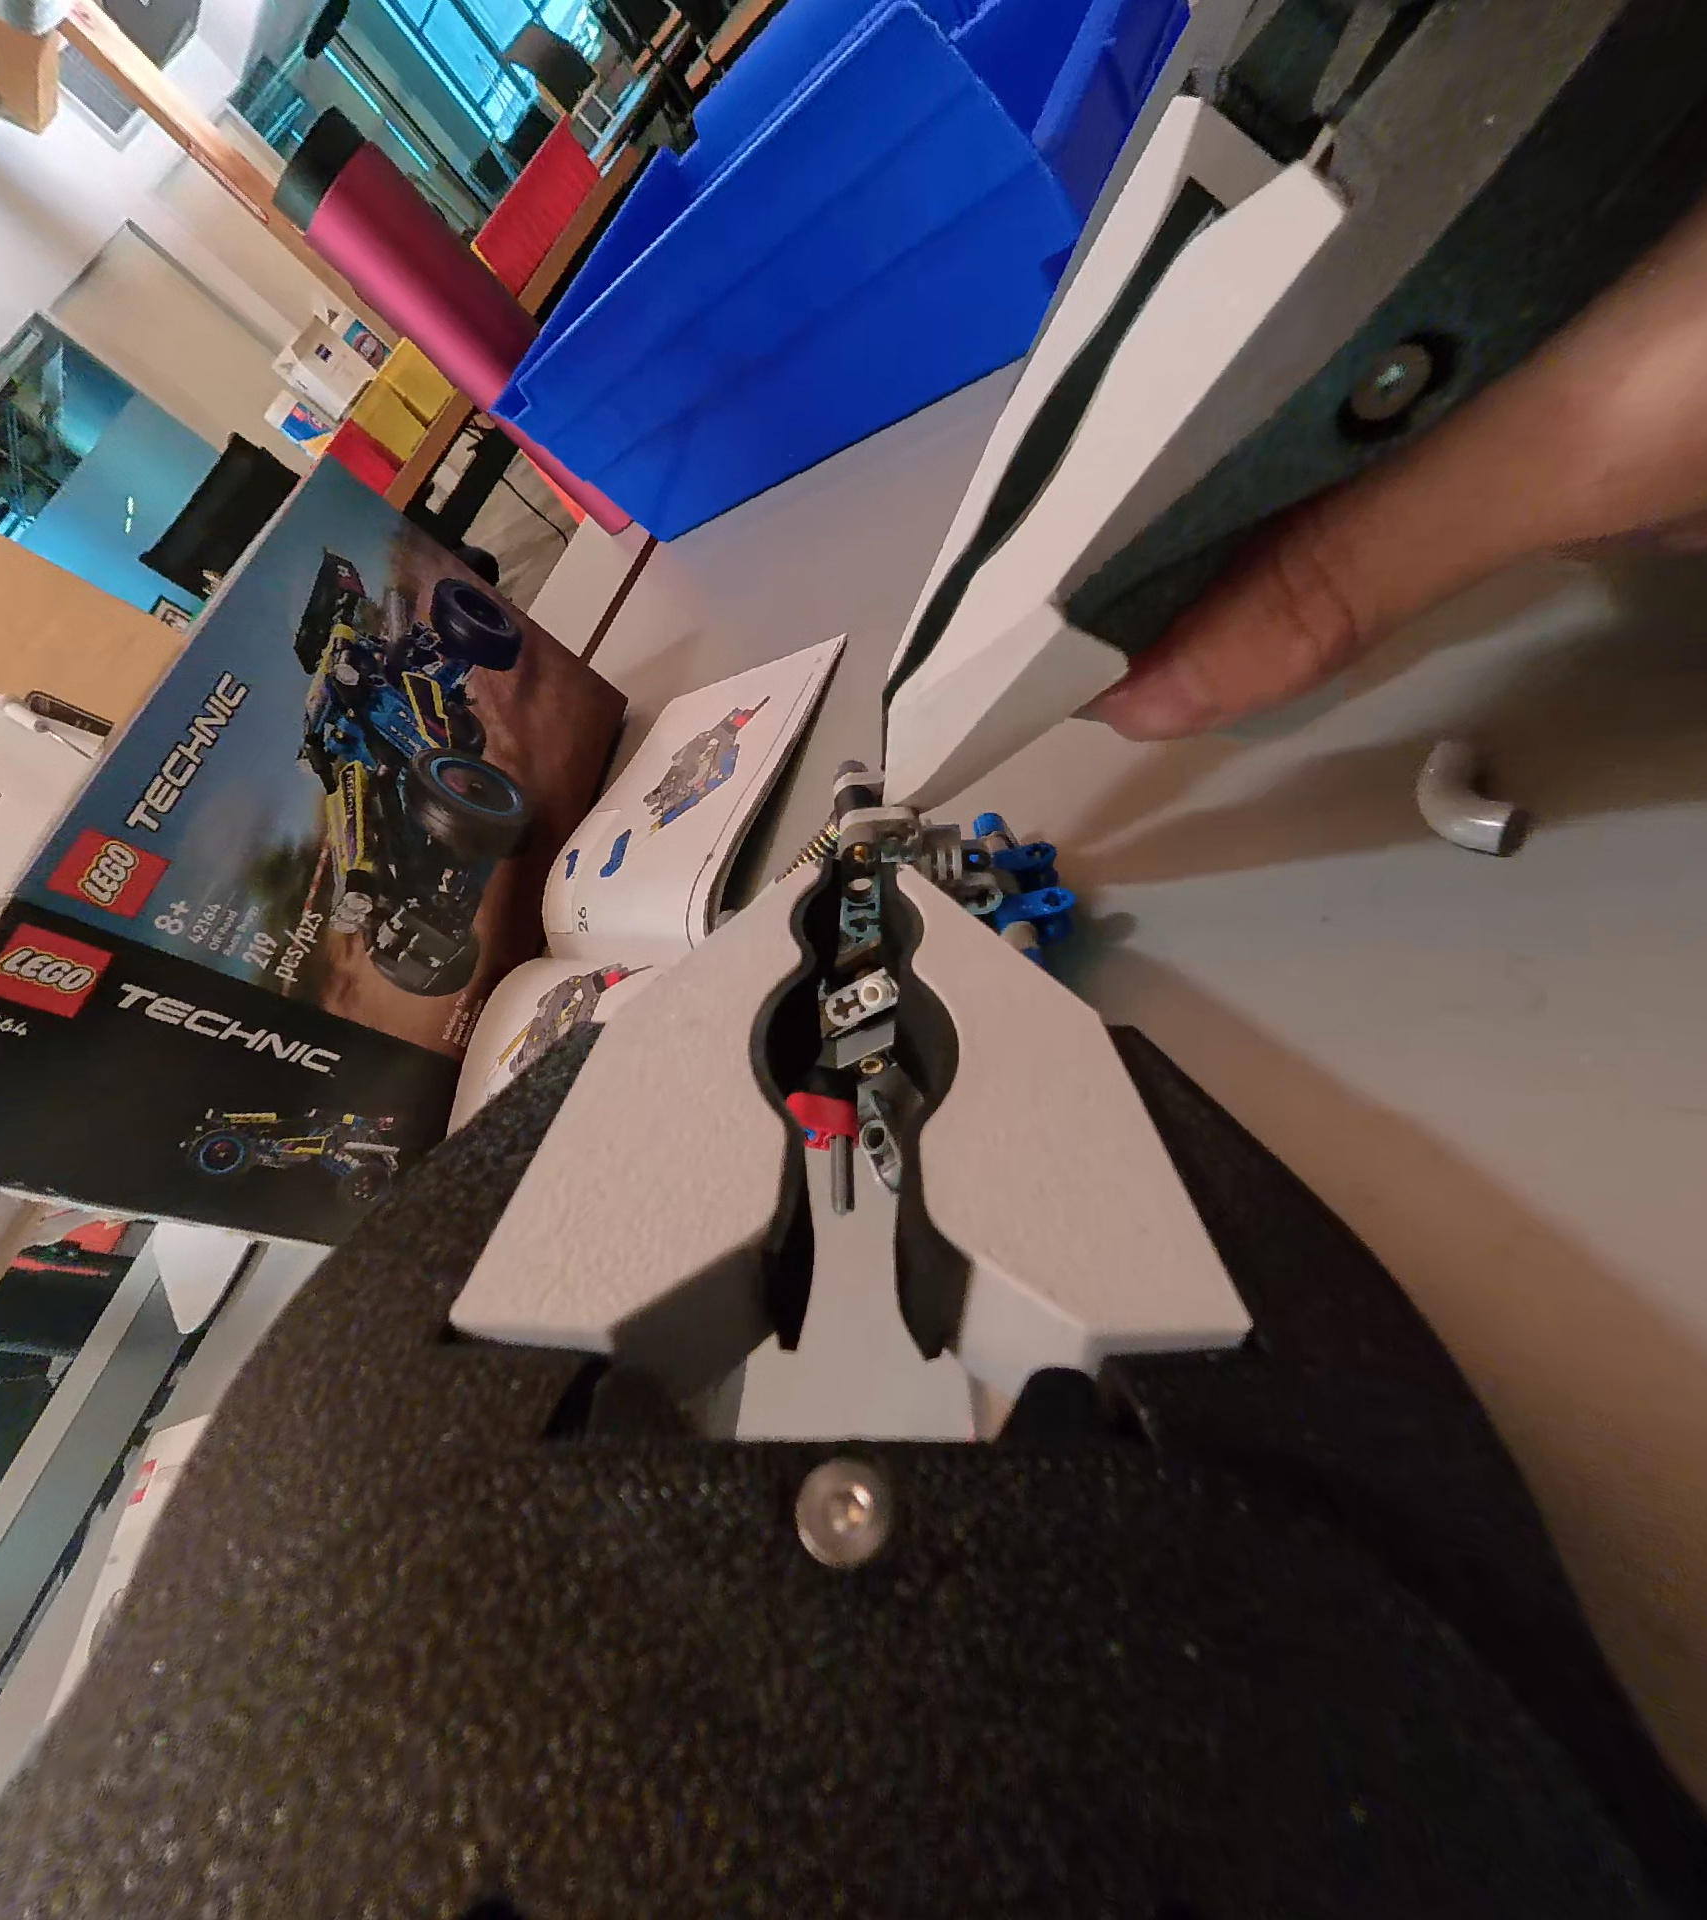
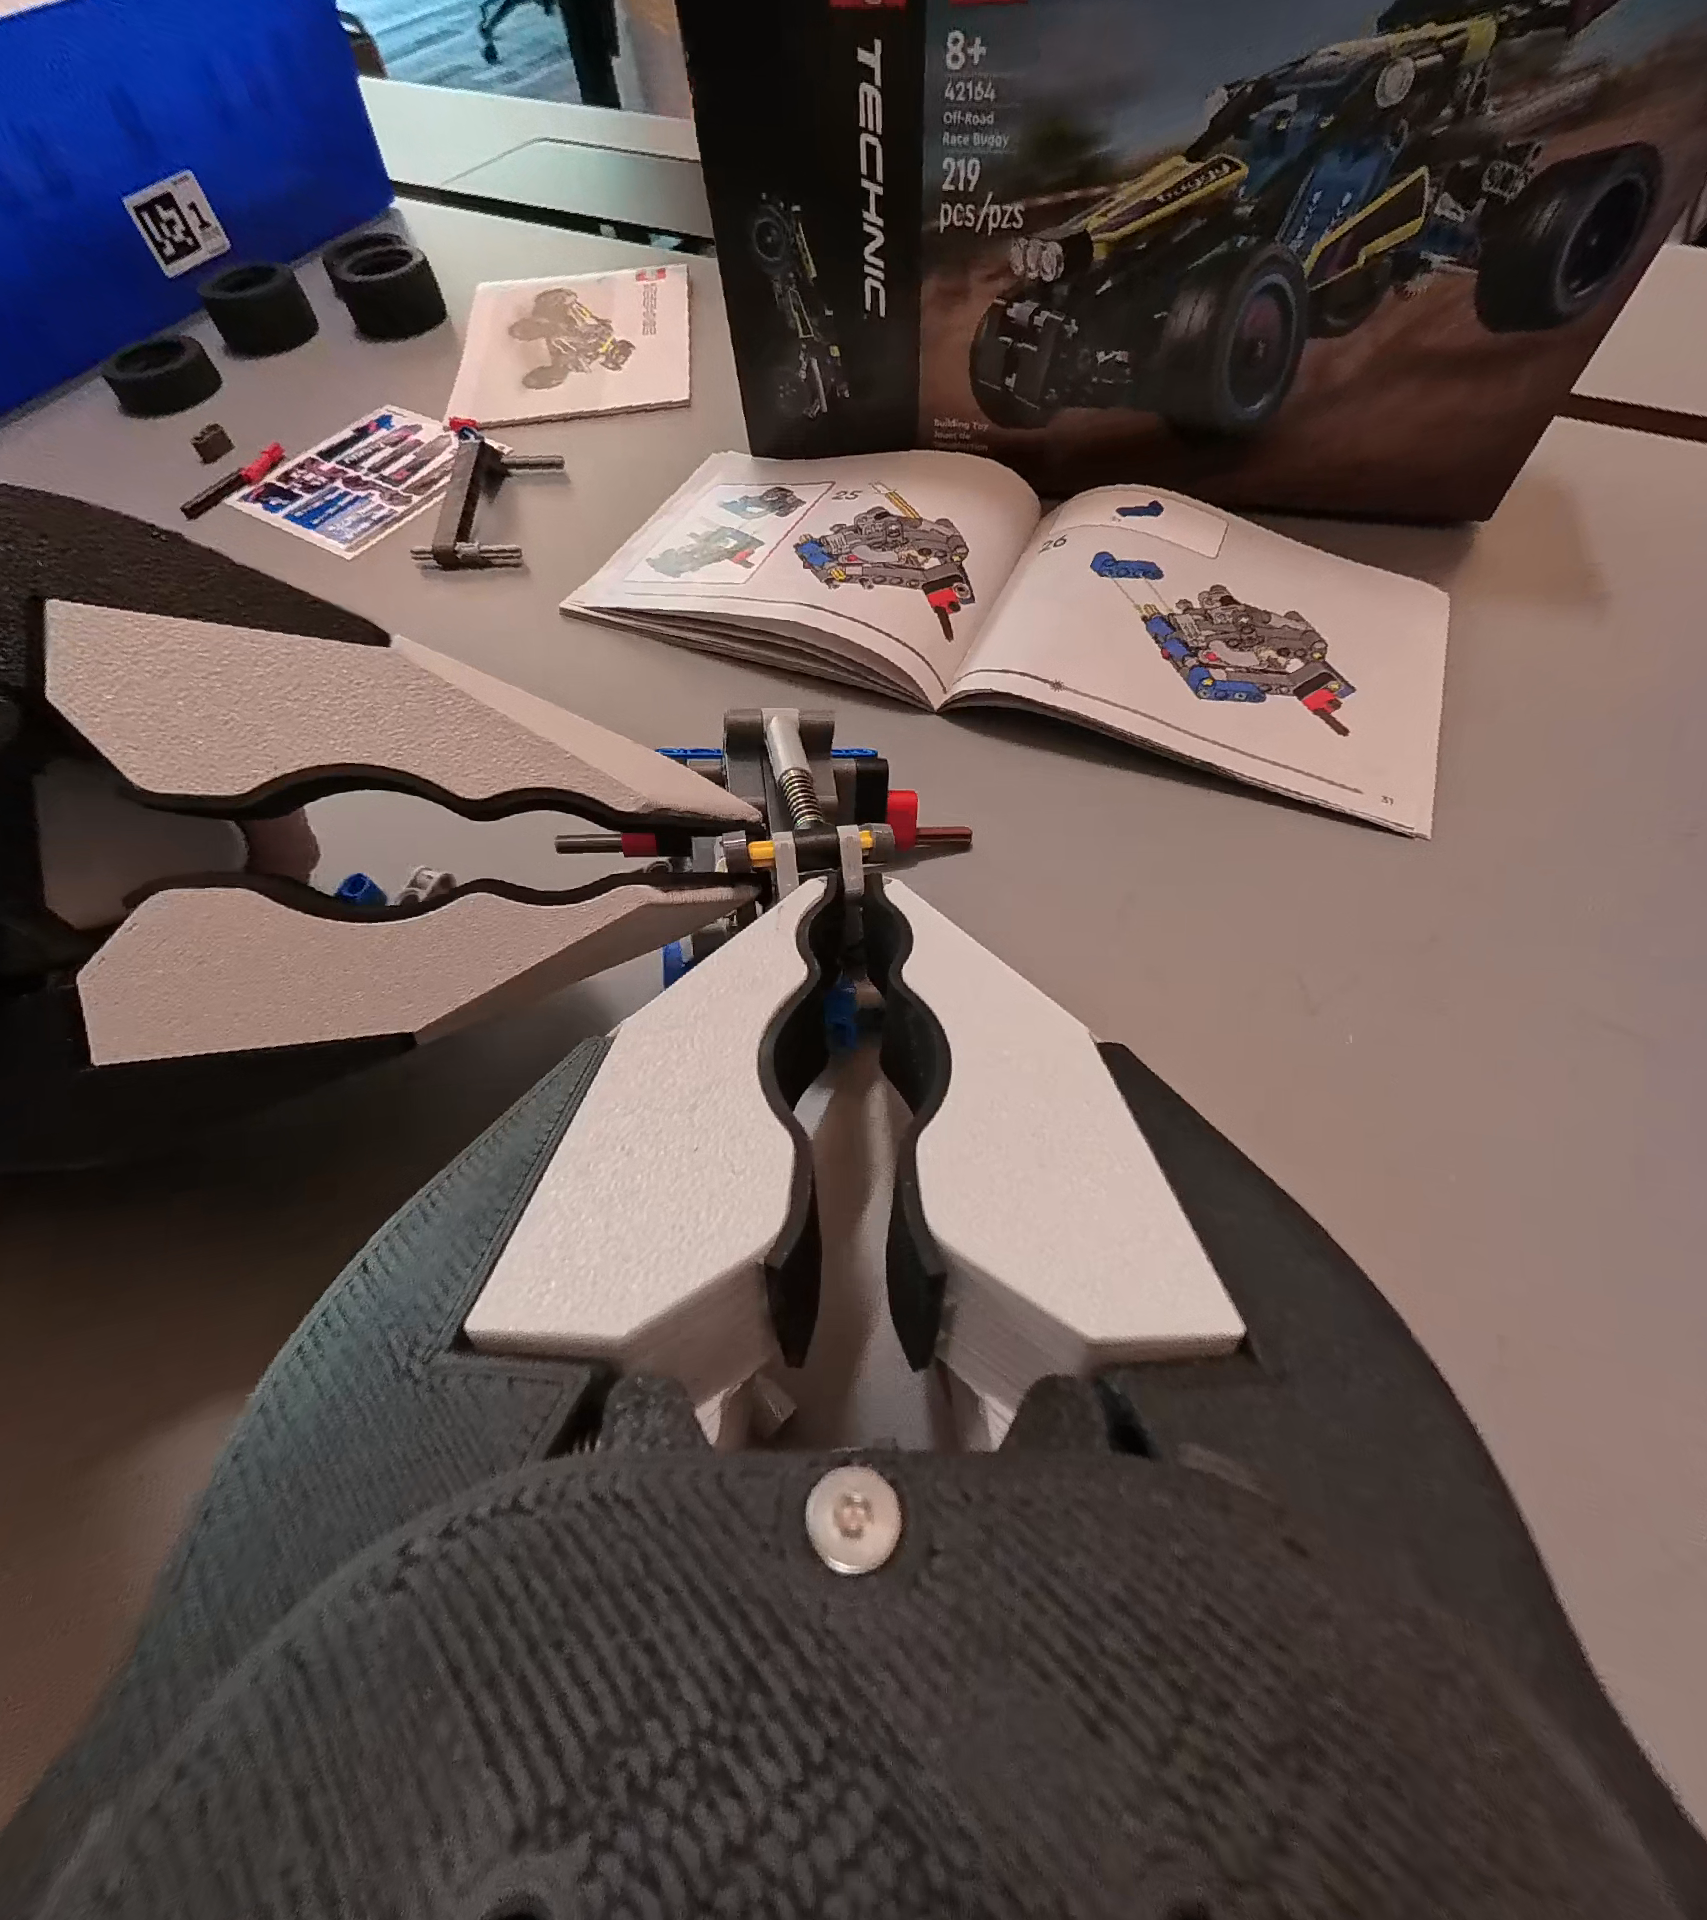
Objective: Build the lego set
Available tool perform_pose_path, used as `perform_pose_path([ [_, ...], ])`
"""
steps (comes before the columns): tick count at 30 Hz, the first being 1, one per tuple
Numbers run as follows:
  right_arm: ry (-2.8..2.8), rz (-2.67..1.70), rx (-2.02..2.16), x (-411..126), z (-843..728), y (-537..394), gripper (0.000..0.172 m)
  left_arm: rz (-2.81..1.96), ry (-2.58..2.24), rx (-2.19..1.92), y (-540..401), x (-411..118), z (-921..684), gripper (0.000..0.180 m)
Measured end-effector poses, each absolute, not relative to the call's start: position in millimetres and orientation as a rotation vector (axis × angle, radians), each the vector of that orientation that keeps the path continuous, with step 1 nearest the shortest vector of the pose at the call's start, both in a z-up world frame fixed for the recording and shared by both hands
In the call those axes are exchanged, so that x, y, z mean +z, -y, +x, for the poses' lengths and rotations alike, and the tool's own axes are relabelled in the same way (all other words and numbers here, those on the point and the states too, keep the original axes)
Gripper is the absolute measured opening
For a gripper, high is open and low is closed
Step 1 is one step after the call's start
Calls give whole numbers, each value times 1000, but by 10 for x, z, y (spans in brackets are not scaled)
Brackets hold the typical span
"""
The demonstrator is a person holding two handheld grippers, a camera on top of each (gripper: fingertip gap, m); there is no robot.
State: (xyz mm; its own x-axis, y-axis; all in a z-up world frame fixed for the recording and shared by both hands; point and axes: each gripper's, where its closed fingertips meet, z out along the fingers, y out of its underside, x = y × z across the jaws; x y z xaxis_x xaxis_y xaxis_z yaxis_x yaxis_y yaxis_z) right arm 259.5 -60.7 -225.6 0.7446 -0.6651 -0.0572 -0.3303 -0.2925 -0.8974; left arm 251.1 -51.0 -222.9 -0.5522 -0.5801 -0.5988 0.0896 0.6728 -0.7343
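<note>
Clamping the grey-and-blue brick chassis assembly (image 2: 807, 800) from two sides, my left gripper (image 2: 740, 857) pinches its end and my right gripper (image 2: 854, 888) nips a light-grey connector beneath its spring shock; just beyond lie the open instruction booklet (image 2: 1015, 592) and set box (image 2: 1192, 239) on the grey table (image 2: 1451, 1039).

Brick assembly (image 2: 807, 800) mid table (image 2: 1348, 1039), left tool (image 2: 740, 857) & right tool (image 2: 854, 894) both clamped on it. Open booklet (image 2: 1015, 592) just behind; box (image 2: 1192, 239) behind that. Tyres (image 2: 257, 301), bin (image 2: 101, 156) far left.
</note>
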Motion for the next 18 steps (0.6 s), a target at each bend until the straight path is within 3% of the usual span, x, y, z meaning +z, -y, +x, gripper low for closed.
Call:
perform_pose_path([
  [1, -766, -1894, -388, -2251, 2594, 608, 0, -376, -1980, -926, 506, -2235, 2512, 4],
  [18, -642, -1980, -111, -2195, 2464, 579, 7, -323, -1925, -880, 435, -2231, 2550, 4],
])
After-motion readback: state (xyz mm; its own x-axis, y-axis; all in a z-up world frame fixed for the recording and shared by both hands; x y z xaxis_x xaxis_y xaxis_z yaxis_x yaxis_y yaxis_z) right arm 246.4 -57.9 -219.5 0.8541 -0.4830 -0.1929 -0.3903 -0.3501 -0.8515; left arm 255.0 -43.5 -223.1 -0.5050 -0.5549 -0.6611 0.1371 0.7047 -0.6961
